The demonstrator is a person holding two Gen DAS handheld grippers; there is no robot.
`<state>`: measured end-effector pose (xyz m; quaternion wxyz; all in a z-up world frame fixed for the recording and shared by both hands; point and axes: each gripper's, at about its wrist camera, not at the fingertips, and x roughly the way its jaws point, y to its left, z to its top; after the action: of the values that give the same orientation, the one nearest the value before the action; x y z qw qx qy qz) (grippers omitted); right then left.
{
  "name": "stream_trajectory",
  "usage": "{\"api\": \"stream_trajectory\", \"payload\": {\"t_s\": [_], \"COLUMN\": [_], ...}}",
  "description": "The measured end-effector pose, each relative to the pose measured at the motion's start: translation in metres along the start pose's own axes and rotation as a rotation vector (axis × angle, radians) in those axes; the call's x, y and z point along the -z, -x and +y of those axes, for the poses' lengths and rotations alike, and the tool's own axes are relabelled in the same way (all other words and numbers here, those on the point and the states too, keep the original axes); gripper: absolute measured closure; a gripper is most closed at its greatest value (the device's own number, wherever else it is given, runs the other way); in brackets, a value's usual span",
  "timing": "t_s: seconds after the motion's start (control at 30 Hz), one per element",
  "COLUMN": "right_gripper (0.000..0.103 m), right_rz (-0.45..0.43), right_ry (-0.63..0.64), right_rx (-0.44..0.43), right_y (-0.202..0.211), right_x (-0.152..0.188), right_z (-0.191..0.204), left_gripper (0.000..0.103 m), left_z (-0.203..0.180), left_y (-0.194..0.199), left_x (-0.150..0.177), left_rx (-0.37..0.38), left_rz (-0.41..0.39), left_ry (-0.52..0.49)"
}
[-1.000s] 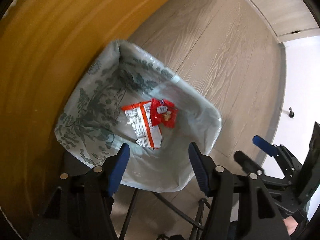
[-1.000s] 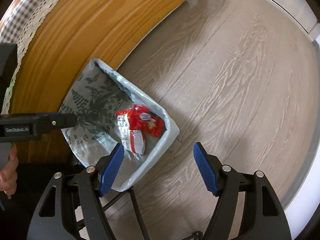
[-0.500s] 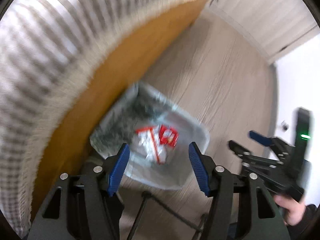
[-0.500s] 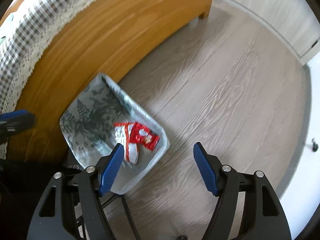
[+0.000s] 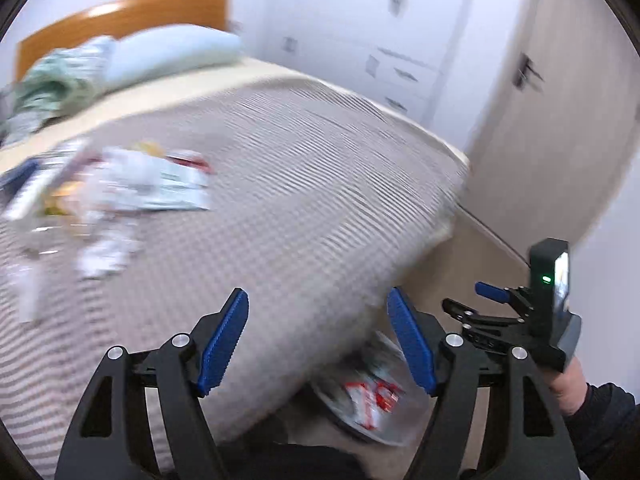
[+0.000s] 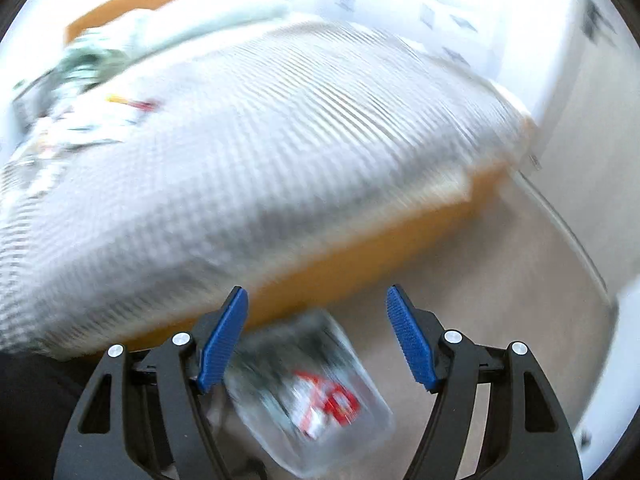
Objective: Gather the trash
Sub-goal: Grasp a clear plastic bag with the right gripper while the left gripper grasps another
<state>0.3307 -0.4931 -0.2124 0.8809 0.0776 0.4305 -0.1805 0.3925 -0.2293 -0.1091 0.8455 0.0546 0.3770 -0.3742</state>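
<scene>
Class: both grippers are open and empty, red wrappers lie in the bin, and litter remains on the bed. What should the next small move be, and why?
Probably reach the left gripper toward the litter on the bed. Both it and the right gripper are open and empty, the bin already holds red wrappers, and the blurred pile lies on the left gripper's side.

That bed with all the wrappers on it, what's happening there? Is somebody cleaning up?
Yes. A person holds a gripper in each hand and is collecting trash. The left gripper and right gripper are both open and empty, pointing toward the bed. A blurry pile of wrappers lies on the bedspread. On the floor beside the bed, a lined trash bin already holds red and white wrappers.
</scene>
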Motion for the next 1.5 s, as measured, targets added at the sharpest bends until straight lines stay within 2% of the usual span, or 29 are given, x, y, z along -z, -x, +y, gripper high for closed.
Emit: {"api": "stream_trajectory", "payload": {"t_s": [0.1,0.13,0.2,0.27,0.33,0.47,0.6,0.7,0.73,0.8,0.83,0.87,0.9,1.0,1.07,1.13,1.23,1.37,1.4,1.43,1.47,1.5], "right_gripper": [0.034,0.034,0.034,0.034,0.034,0.034,0.037,0.054,0.065,0.08,0.093,0.095,0.096,0.097,0.097,0.097,0.097,0.097,0.097,0.097,0.097,0.097], "right_rz": [-0.095,-0.126,-0.158,-0.184,-0.202,-0.174,-0.146,-0.118,-0.1,-0.089,-0.097,-0.074,-0.061,-0.104,-0.128,-0.144,-0.144,-0.163,-0.159,-0.151,-0.147,-0.139], "right_ry": [0.141,0.204,0.275,0.372,0.467,0.574,0.671,0.747,0.758,0.745,0.714,0.677,0.654,0.598,0.56,0.519,0.468,0.449,0.447,0.449,0.448,0.443], "right_rx": [-0.087,-0.13,-0.203,-0.304,-0.394,-0.513,-0.526,-0.485,-0.458,-0.453,-0.472,-0.516,-0.539,-0.562,-0.555,-0.519,-0.498,-0.468,-0.466,-0.46,-0.456,-0.453], "right_y": [0.011,0.014,0.017,0.02,0.019,0.002,-0.02,-0.043,-0.051,-0.057,-0.055,-0.053,-0.051,-0.02,-0.002,0.007,0.015,0.02,0.019,0.019,0.015,0.014], "right_x": [-0.028,-0.037,-0.046,-0.052,-0.055,-0.061,-0.066,-0.063,-0.063,-0.065,-0.069,-0.073,-0.075,-0.079,-0.079,-0.085,-0.088,-0.09,-0.09,-0.088,-0.088,-0.087], "right_z": [0.068,0.104,0.148,0.208,0.271,0.369,0.441,0.475,0.478,0.477,0.468,0.457,0.45,0.408,0.385,0.359,0.334,0.312,0.305,0.3,0.297,0.293], "left_gripper": [0.034,0.033,0.029,0.022,0.018,0.018,0.018,0.018,0.018,0.018,0.018,0.018,0.018,0.018,0.018,0.018,0.018,0.018,0.02,0.033,0.037,0.047], "left_z": [0.051,0.075,0.105,0.146,0.181,0.252,0.299,0.321,0.327,0.336,0.344,0.35,0.354,0.364,0.365,0.363,0.358,0.356,0.357,0.359,0.359,0.359], "left_y": [0.036,0.051,0.07,0.087,0.096,0.108,0.118,0.113,0.111,0.103,0.095,0.088,0.082,0.058,0.041,0.015,-0.013,-0.022,-0.025,-0.029,-0.031,-0.032], "left_x": [0.003,0.005,0.011,0.019,0.028,0.048,0.058,0.059,0.058,0.055,0.052,0.049,0.045,0.03,0.024,0.017,0.02,0.034,0.035,0.037,0.037,0.037], "left_rx": [-0.093,-0.143,-0.209,-0.334,-0.445,-0.543,-0.601,-0.601,-0.598,-0.588,-0.59,-0.589,-0.588,-0.555,-0.524,-0.521,-0.492,-0.435,-0.435,-0.44,-0.448,-0.454], "left_rz": [-0.079,-0.109,-0.139,-0.163,-0.16,-0.108,-0.114,-0.105,-0.106,-0.111,-0.107,-0.103,-0.101,-0.101,-0.083,-0.026,0.058,0.061,0.071,0.089,0.1,0.098], "left_ry": [0.054,0.077,0.105,0.148,0.196,0.313,0.391,0.41,0.407,0.398,0.397,0.396,0.394,0.391,0.377,0.358,0.362,0.382,0.382,0.378,0.371,0.362]}}
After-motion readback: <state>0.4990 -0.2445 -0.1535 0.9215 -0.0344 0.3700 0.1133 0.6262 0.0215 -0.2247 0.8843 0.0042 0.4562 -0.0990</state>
